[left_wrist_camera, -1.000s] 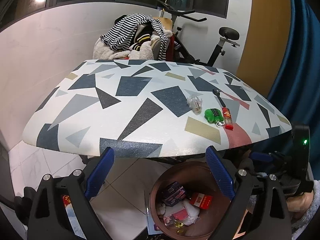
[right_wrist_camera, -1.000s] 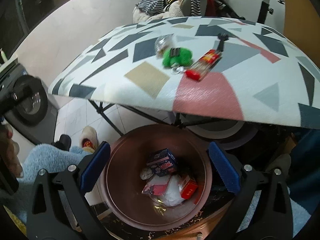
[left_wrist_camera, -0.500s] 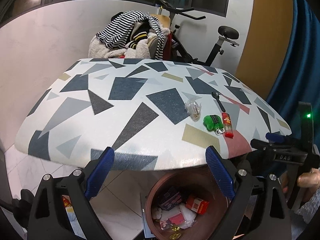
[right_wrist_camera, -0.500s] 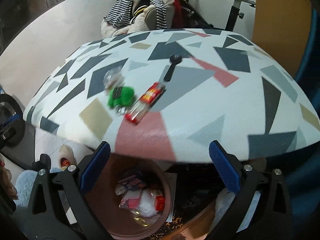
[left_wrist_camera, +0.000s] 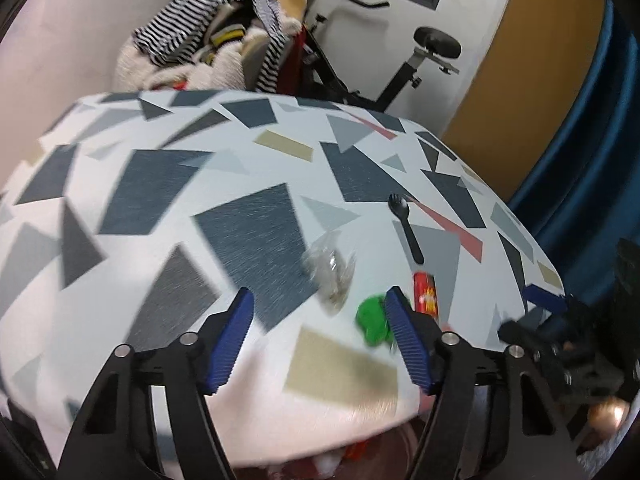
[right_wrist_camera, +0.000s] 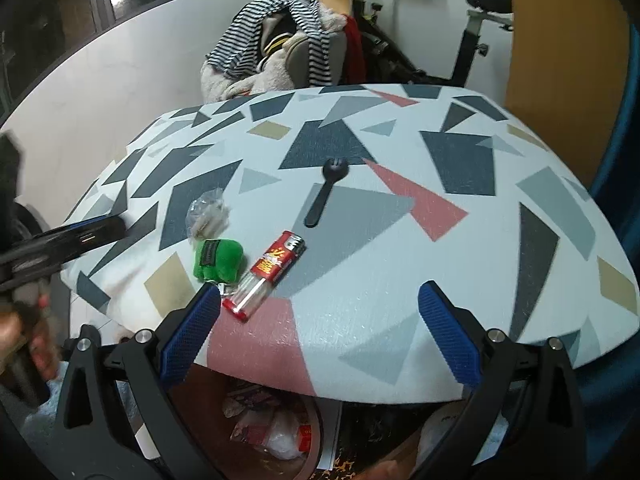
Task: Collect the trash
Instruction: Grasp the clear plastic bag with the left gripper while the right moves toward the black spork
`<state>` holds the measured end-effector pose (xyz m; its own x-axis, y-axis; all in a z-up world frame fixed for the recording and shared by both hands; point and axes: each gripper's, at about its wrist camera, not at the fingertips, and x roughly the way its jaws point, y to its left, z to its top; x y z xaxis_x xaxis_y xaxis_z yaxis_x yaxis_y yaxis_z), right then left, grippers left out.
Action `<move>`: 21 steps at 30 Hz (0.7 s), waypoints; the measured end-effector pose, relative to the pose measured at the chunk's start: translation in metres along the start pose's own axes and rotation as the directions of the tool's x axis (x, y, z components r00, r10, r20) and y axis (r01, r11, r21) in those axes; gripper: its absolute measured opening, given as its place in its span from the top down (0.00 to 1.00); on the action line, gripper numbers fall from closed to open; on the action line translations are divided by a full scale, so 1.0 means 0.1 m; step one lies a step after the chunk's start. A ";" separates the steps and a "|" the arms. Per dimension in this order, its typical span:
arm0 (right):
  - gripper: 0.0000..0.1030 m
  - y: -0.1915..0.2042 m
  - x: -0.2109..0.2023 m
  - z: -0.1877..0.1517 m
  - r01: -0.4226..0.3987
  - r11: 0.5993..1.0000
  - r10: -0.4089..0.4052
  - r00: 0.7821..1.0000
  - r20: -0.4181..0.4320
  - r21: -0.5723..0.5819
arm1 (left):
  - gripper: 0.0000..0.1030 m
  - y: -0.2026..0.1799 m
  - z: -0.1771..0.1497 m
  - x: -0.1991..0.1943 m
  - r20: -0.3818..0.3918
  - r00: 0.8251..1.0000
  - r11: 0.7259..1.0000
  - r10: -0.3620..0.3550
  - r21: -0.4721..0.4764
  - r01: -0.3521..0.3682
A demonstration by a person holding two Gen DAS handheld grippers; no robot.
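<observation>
Nearest, a brown bin (right_wrist_camera: 276, 432) is sitting on the floor under the table's front edge, holding wrappers. Both tools are hanging spread and empty: the left tool (left_wrist_camera: 320, 340) over the near edge, the right tool (right_wrist_camera: 320, 332) just short of the lighter. The remaining items are lying clustered on the table (right_wrist_camera: 460, 260): a red lighter (right_wrist_camera: 266, 276), a green plush keychain (right_wrist_camera: 218, 260), a crinkled clear wrapper (right_wrist_camera: 208, 214), and farther back a black plastic spoon (right_wrist_camera: 326, 190). The wrapper looks like the likeliest trash; pinching it at its bunched middle, low against the table, should be keeping it from slipping. Beyond the patterned table, striped clothes (right_wrist_camera: 280, 48) are piling on a chair beside an exercise bike (right_wrist_camera: 472, 32).
</observation>
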<state>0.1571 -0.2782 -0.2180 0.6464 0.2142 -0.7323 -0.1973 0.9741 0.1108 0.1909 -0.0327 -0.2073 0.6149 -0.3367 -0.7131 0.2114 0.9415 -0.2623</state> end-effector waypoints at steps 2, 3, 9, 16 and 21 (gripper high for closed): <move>0.05 0.00 0.02 0.03 0.029 1.000 -0.029 1.000 -0.004 -0.005 | 0.41 -0.02 0.08 0.19 -0.024 1.000 1.000 -0.012 -0.010 0.011; 0.06 -0.02 0.04 0.05 0.032 0.999 -0.032 0.999 -0.006 0.003 | 0.42 -0.03 0.12 0.29 -0.038 0.999 1.000 -0.015 -0.013 0.015; 0.06 -0.20 0.12 0.10 0.024 0.999 -0.024 1.000 -0.009 0.045 | 0.64 -0.04 0.20 0.67 -0.107 0.994 1.000 -0.001 0.008 0.001; 0.16 -0.27 0.26 0.21 -0.025 0.999 0.025 1.000 -0.009 0.034 | 0.83 -0.02 0.18 0.59 -0.064 0.998 0.997 0.005 0.073 0.000; 0.37 -0.19 0.48 0.44 -0.053 0.999 0.053 0.998 -0.020 0.002 | 0.84 0.10 0.20 0.38 -0.012 1.000 0.999 -0.007 0.036 0.008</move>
<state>0.2245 -0.2831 -0.2258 0.6199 0.2640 -0.7390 -0.2301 0.9615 0.1505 0.2314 -0.0358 -0.2237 0.6042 -0.3435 -0.7189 0.2433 0.9387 -0.2441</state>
